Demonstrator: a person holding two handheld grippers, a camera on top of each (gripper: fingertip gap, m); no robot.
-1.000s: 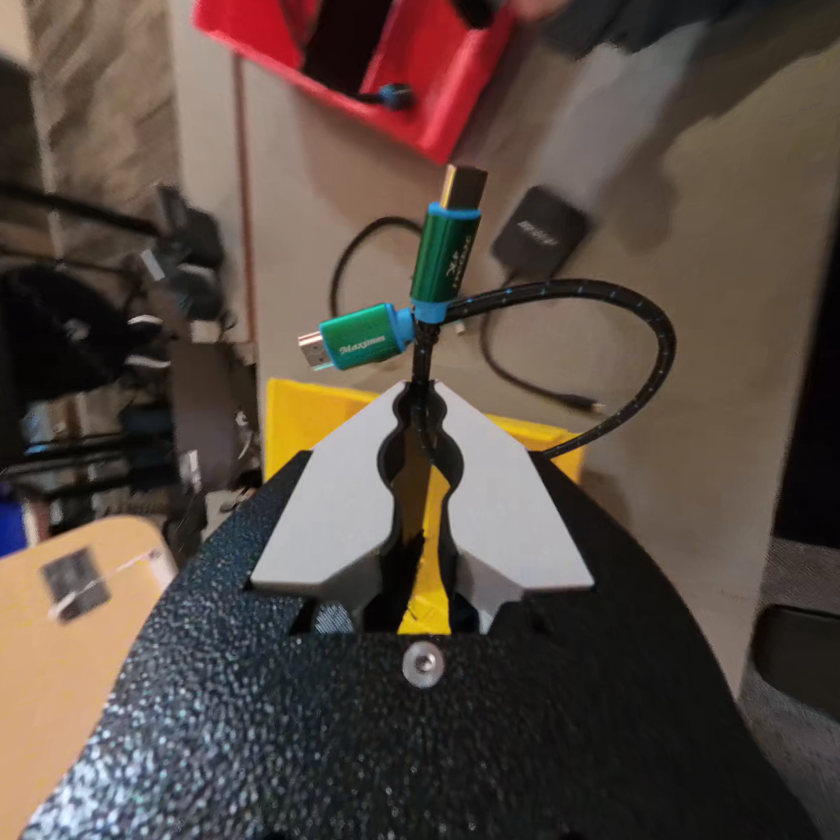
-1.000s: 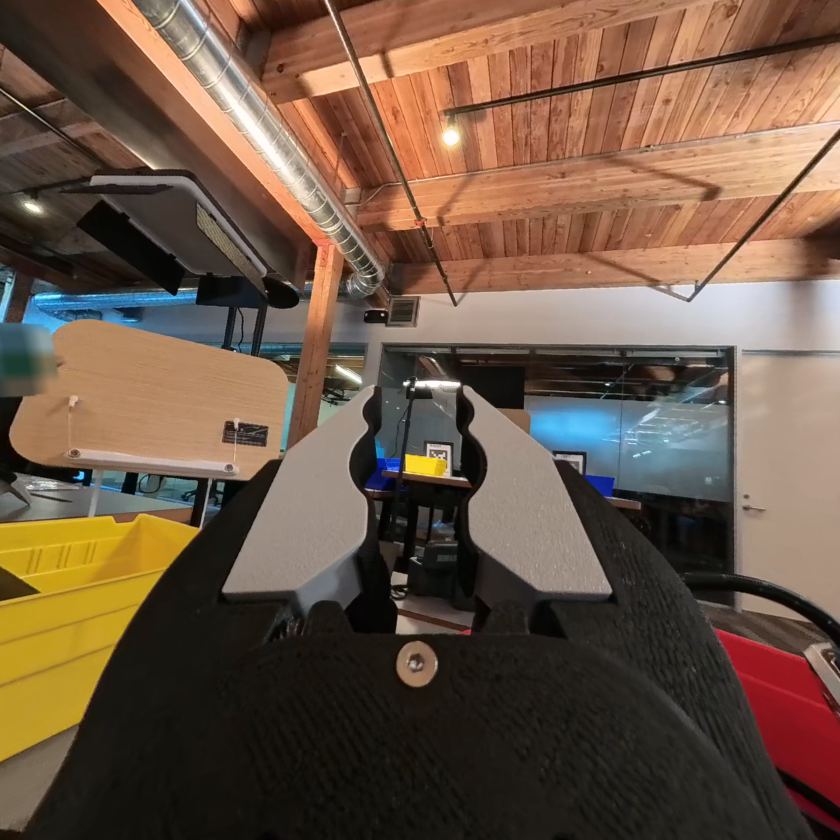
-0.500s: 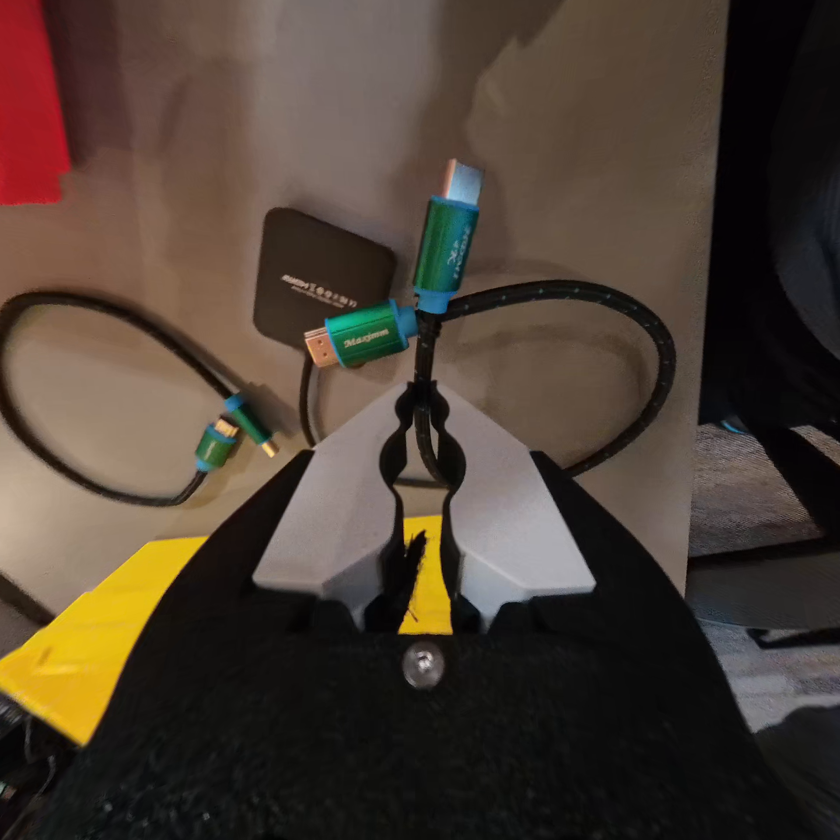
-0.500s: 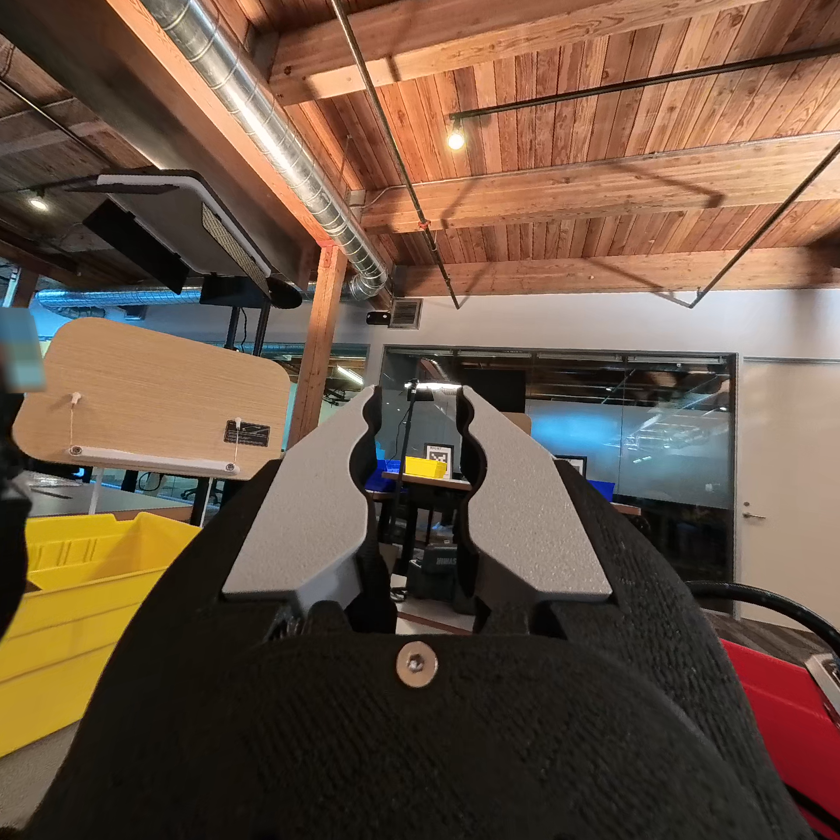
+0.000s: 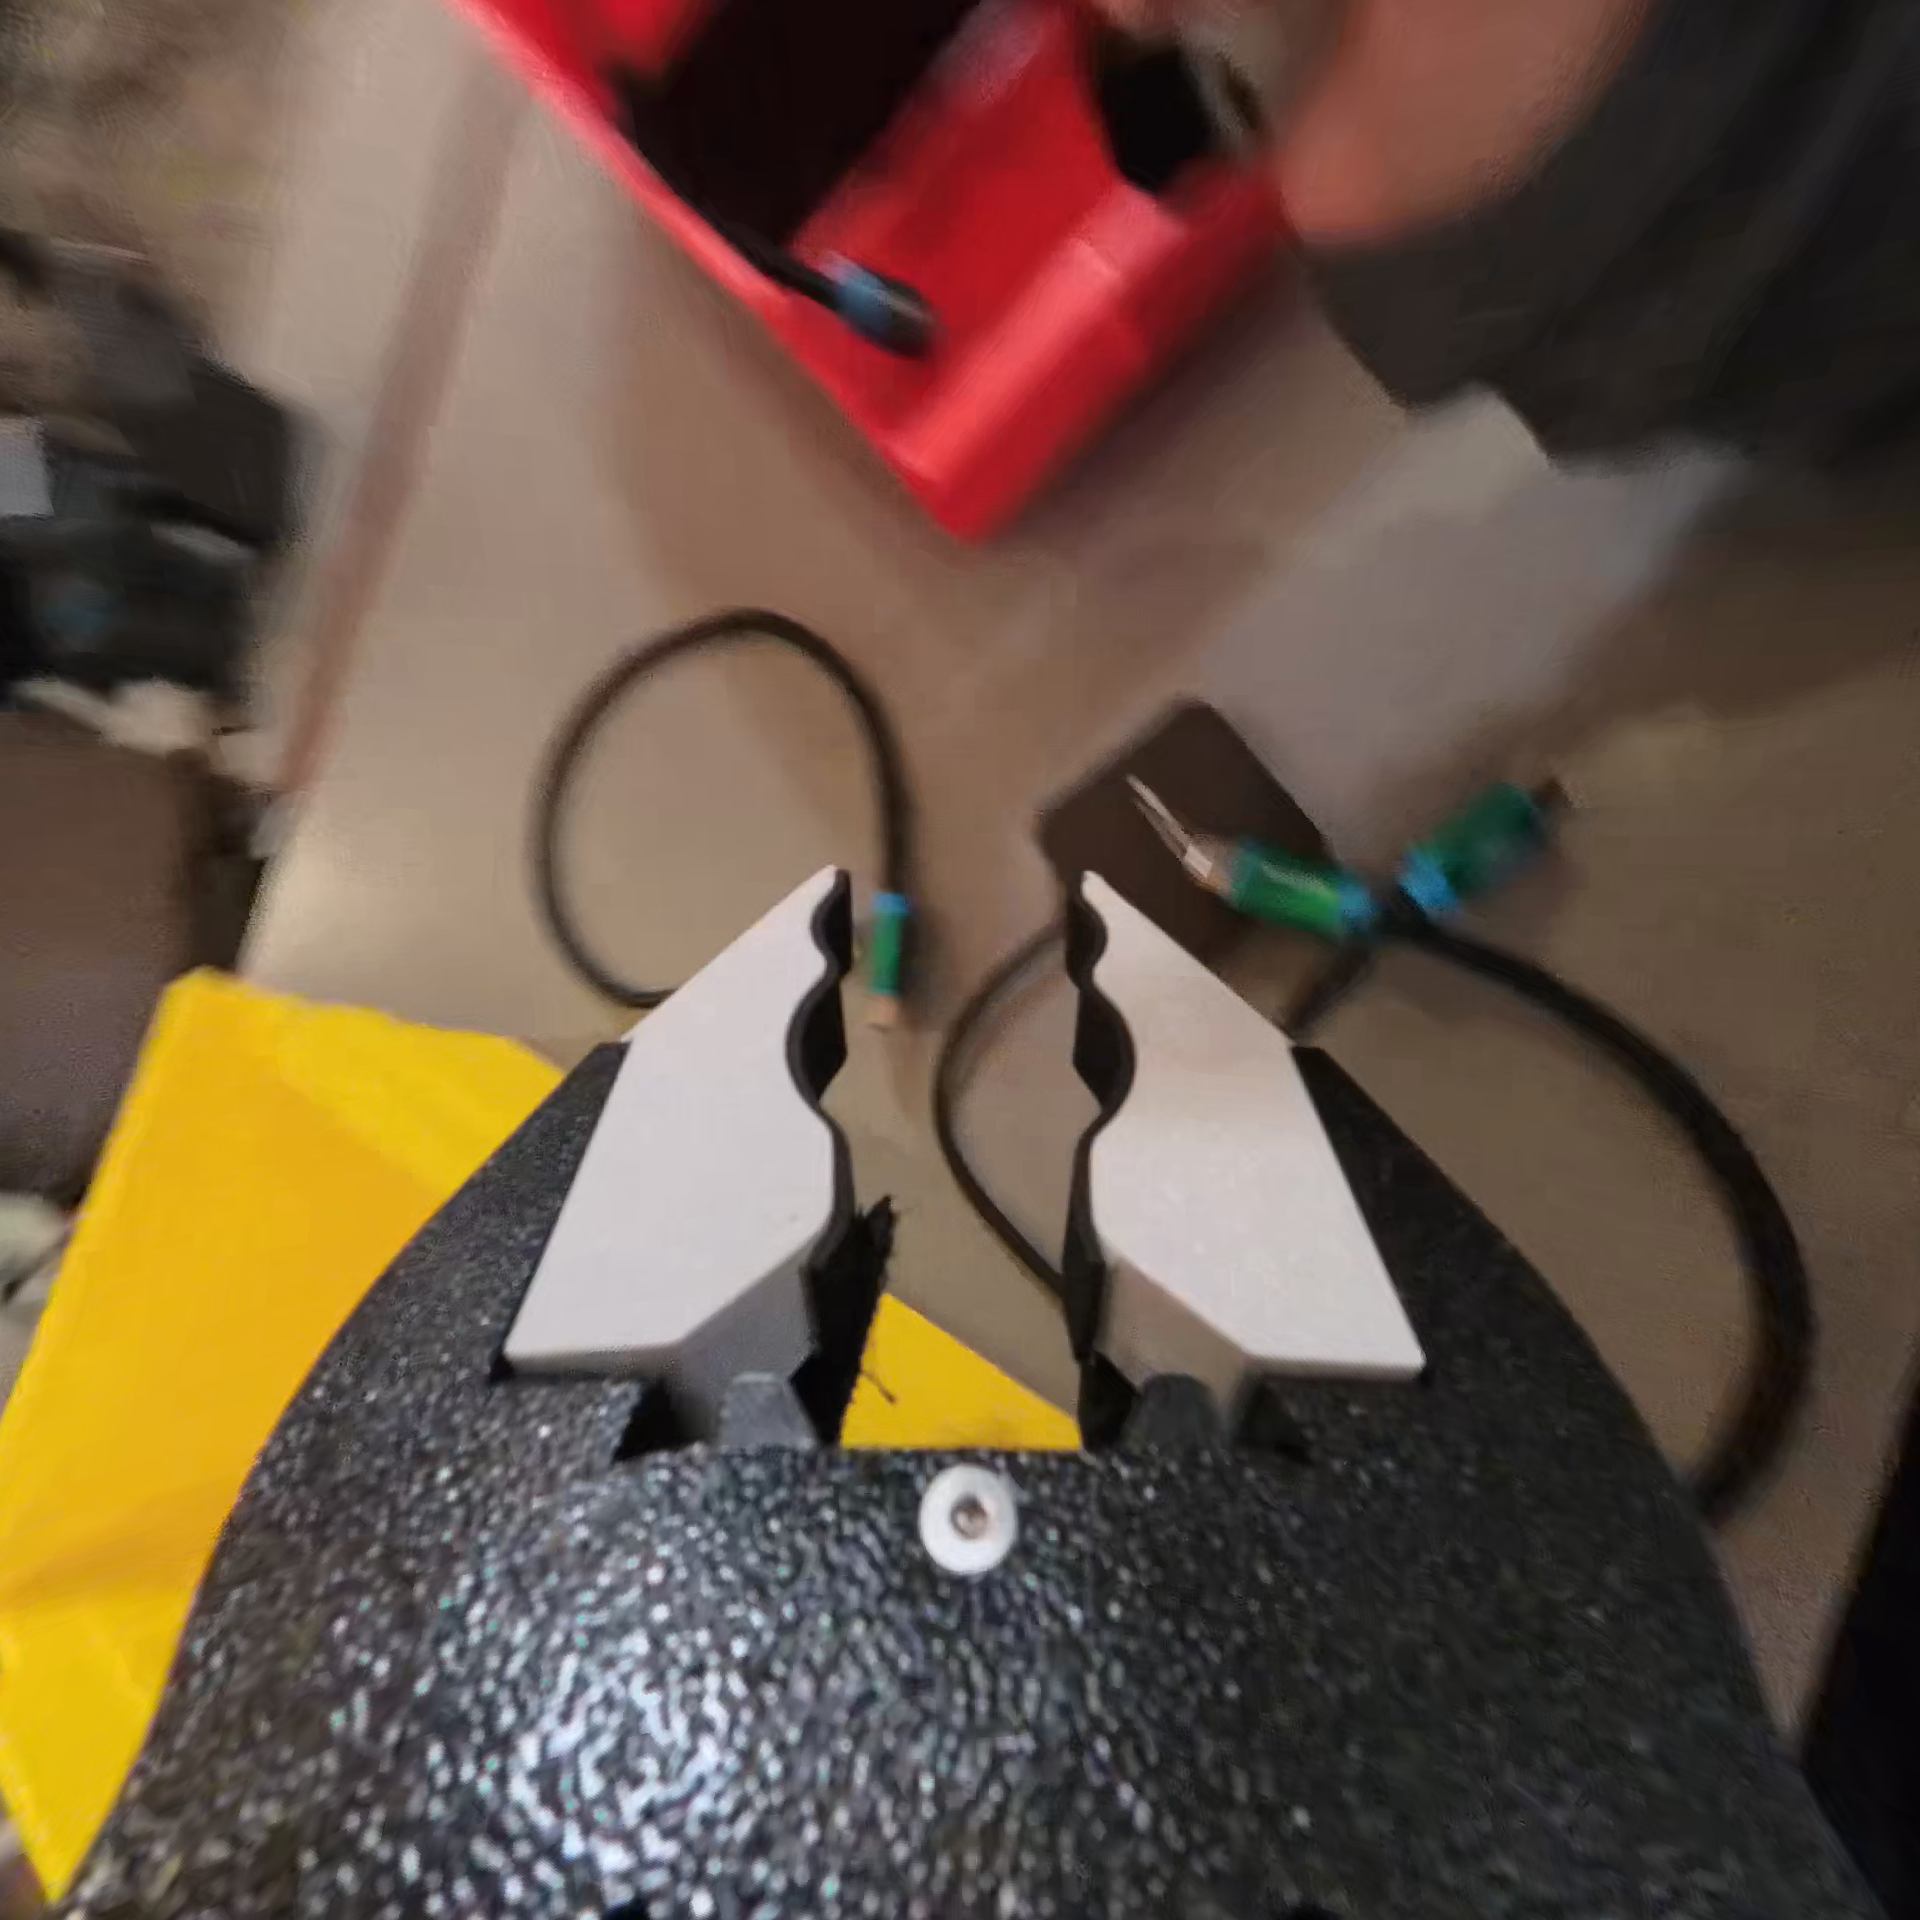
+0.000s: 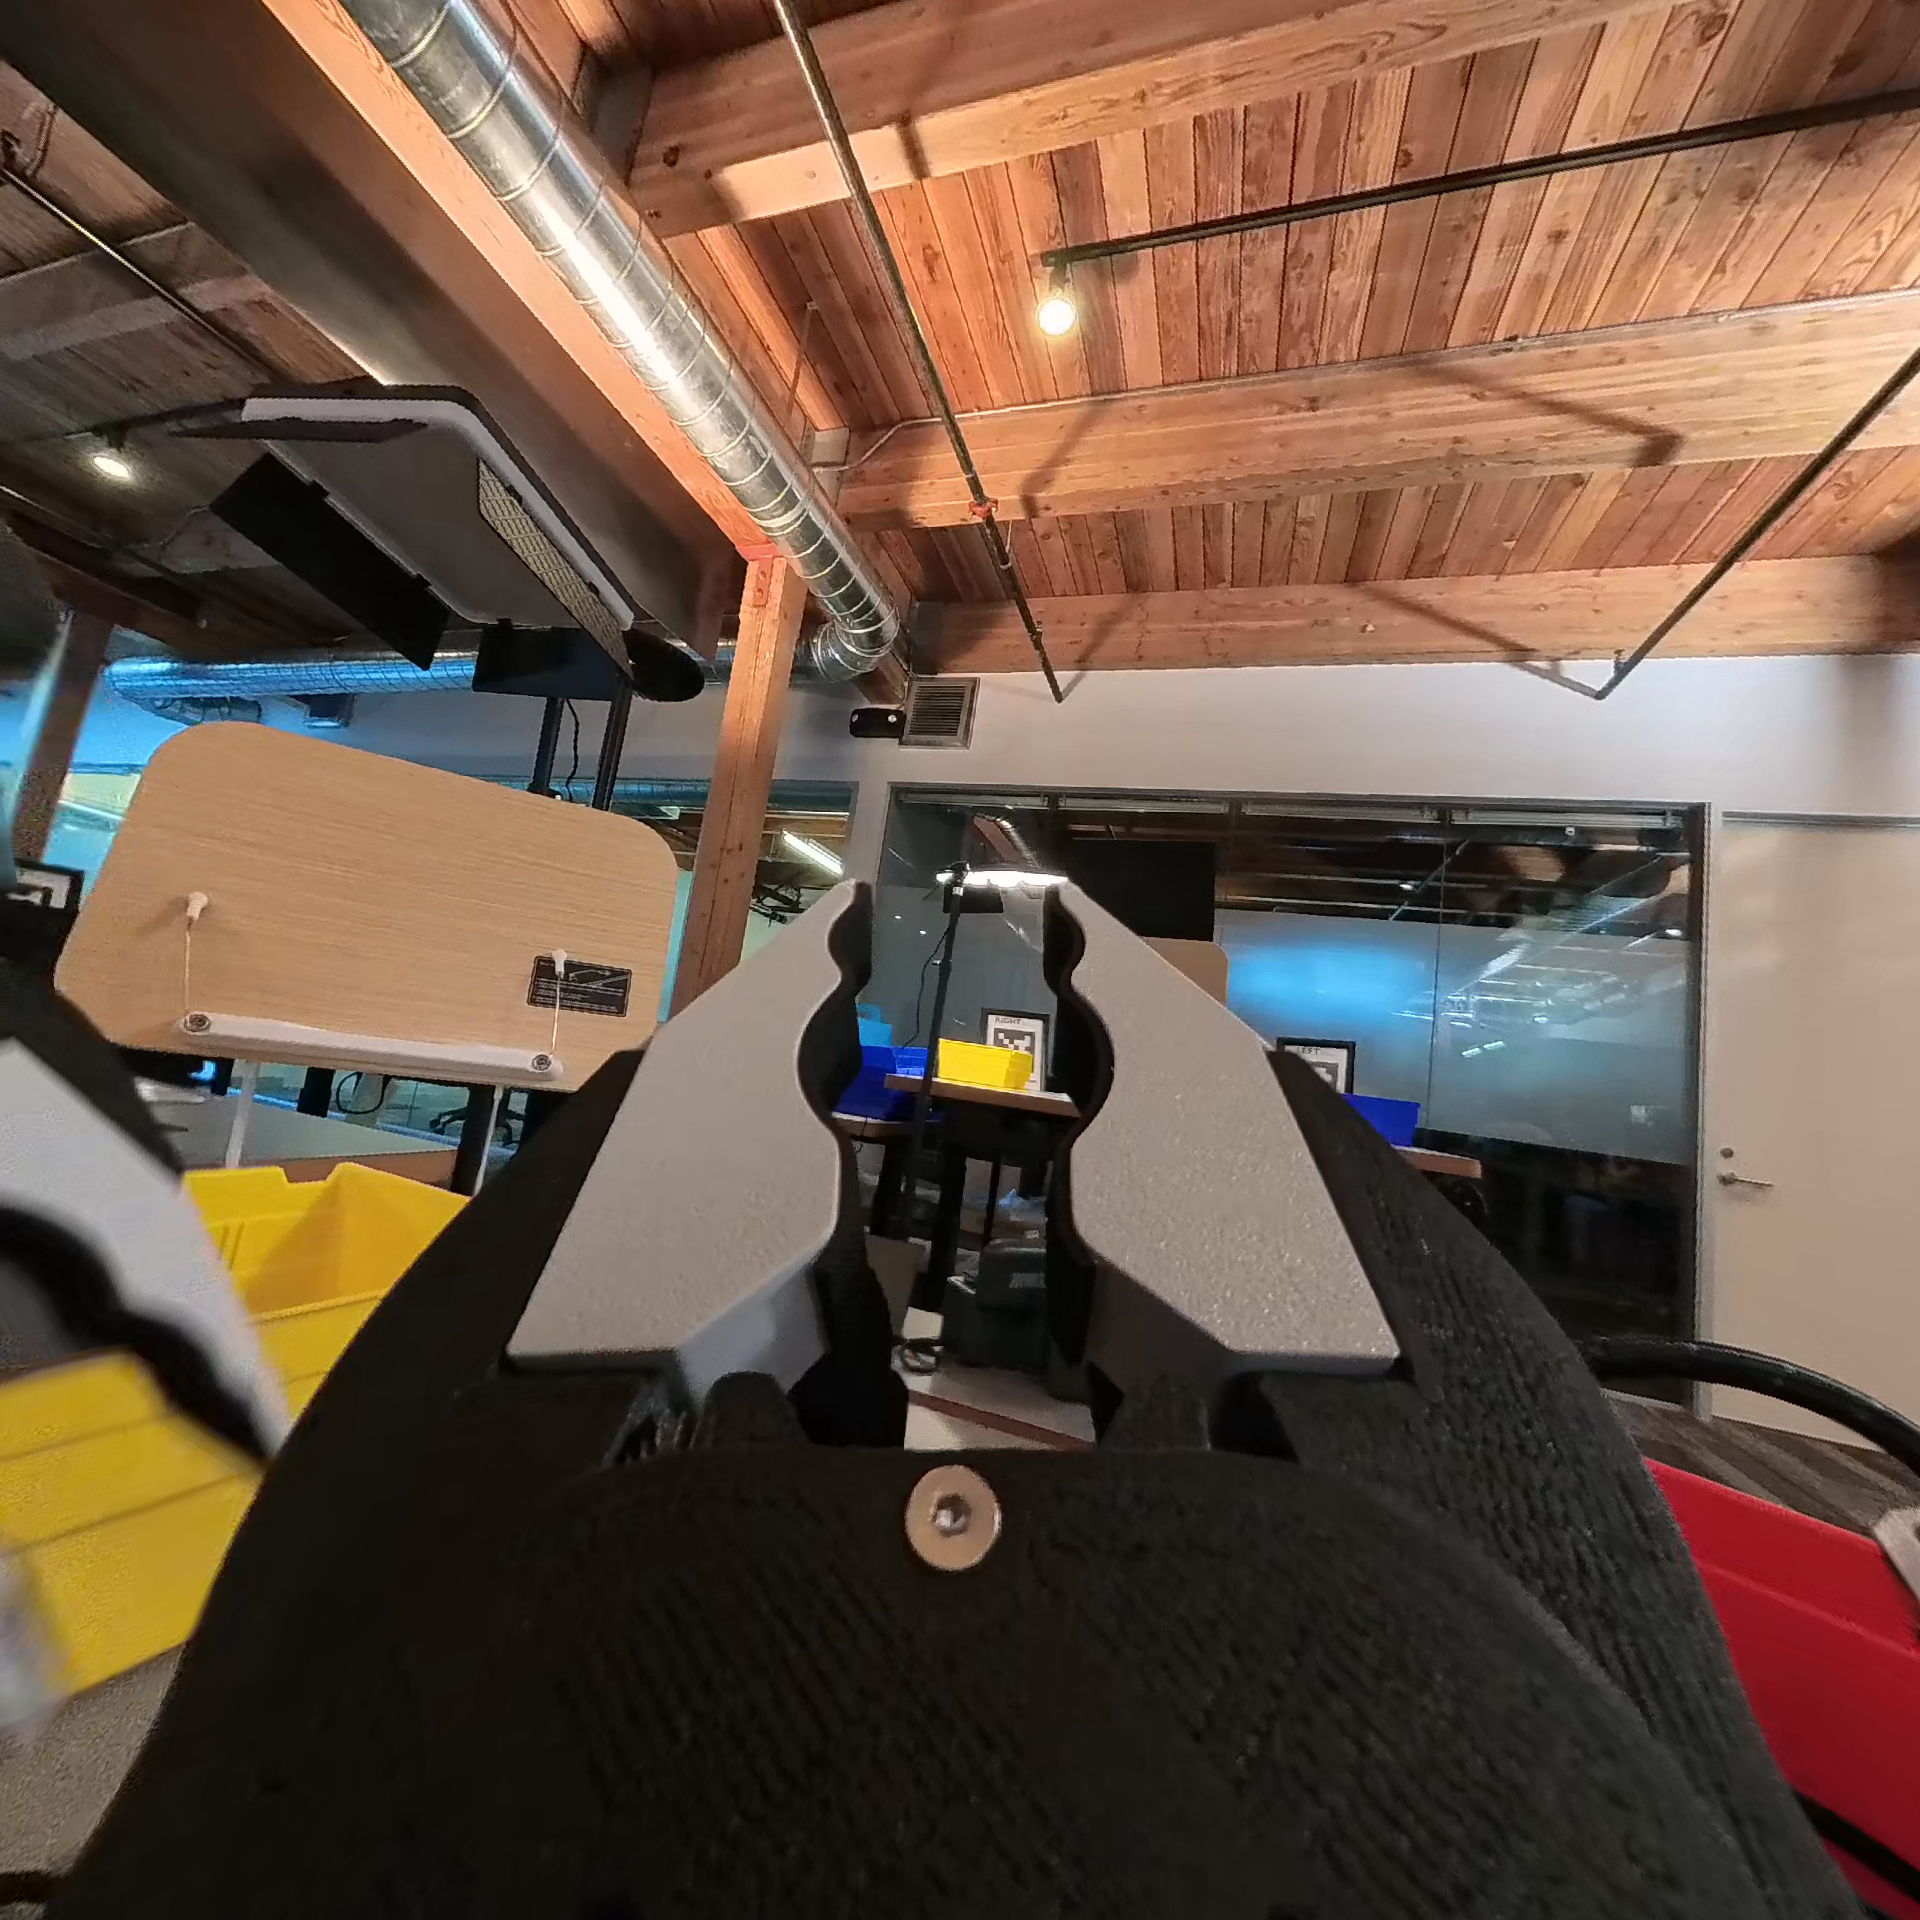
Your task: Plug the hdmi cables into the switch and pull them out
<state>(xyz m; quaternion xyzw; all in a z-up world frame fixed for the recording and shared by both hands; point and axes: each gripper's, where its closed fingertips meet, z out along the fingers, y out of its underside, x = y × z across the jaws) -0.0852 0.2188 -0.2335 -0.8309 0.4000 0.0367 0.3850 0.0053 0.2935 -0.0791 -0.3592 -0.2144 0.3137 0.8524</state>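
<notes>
In the left wrist view my left gripper (image 5: pixel 961 894) is open and empty above the beige table (image 5: pixel 1039 623). A black braided HDMI cable (image 5: pixel 1662 1091) lies loose on the table at the right. Its two green plugs (image 5: pixel 1288 894) rest on and beside the black switch (image 5: pixel 1164 821). A second HDMI cable (image 5: pixel 717 644) lies looped to the left, with its green plug (image 5: pixel 888 951) just past my left fingertip. My right gripper (image 6: pixel 951 914) is open and empty, pointing up into the room.
A red bin (image 5: pixel 987 343) stands at the far side with a cable end (image 5: pixel 873 301) in it. A yellow bin (image 5: pixel 260 1195) sits near left, and also shows in the right wrist view (image 6: pixel 312 1247). A blurred hand (image 5: pixel 1455 104) is at the top right.
My left gripper has opened and let go of the HDMI cable, which now lies on the table by the switch. The left view has swung. The right gripper has not moved.
</notes>
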